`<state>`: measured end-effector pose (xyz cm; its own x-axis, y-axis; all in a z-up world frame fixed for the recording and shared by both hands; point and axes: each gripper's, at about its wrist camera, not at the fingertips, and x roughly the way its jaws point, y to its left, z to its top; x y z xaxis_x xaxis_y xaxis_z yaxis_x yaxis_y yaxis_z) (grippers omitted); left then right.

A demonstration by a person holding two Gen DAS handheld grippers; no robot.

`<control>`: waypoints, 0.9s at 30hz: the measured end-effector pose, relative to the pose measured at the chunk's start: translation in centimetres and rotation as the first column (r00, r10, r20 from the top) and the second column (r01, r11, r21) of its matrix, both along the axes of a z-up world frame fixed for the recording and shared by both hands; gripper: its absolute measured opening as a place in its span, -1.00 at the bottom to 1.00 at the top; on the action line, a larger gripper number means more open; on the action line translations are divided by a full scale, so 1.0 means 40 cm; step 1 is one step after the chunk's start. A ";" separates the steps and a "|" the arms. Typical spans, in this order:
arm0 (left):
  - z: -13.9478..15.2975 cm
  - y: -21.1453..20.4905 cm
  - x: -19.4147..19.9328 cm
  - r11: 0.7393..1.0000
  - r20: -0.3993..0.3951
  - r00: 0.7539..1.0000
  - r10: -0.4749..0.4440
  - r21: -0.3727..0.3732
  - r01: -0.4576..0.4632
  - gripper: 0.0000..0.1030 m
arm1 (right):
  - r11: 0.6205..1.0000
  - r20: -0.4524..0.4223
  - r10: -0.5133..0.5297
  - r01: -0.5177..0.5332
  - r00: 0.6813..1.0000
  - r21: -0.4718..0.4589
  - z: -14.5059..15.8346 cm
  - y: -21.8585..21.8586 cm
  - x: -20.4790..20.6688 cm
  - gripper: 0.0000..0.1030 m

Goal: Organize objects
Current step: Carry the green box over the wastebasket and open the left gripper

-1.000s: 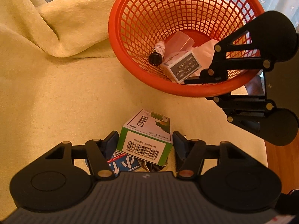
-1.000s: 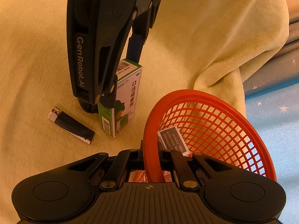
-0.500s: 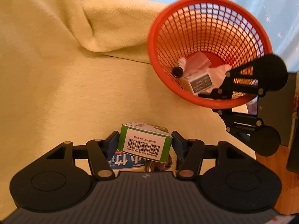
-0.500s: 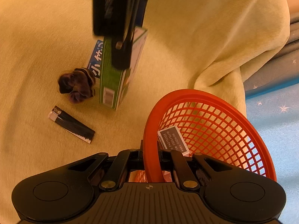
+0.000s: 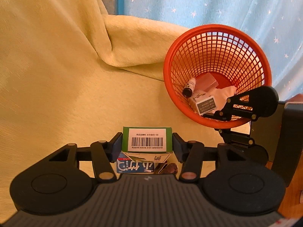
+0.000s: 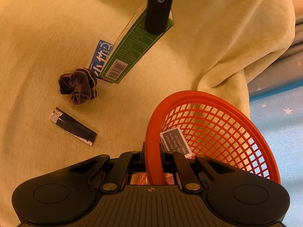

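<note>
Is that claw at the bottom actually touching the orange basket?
Touching. The right wrist view shows the right claw shut on the orange basket, with the rim pinched between its two fingers.

Rumpled pale-yellow blanket underneath, star-patterned blue fabric behind it.

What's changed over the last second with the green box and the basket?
The left gripper has lifted the green box off the yellow cloth, uncovering a blue packet and scrunchie. The right gripper still clamps the orange basket rim; the lighter hasn't moved.
</note>
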<state>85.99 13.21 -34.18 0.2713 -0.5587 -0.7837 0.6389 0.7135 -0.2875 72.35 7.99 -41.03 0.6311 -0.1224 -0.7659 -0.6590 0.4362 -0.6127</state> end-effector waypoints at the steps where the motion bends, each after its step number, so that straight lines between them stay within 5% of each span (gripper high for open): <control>1: 0.006 0.002 0.000 1.000 0.003 1.000 0.004 -0.005 -0.004 -0.04 | 1.000 0.000 0.001 -0.001 1.000 -0.001 0.000 0.000 0.000 -0.96; 27: 0.209 -0.084 0.074 0.983 0.091 0.996 0.003 -0.181 0.013 -0.04 | 1.000 -0.004 -0.007 0.007 1.000 0.000 -0.001 0.002 0.003 -0.96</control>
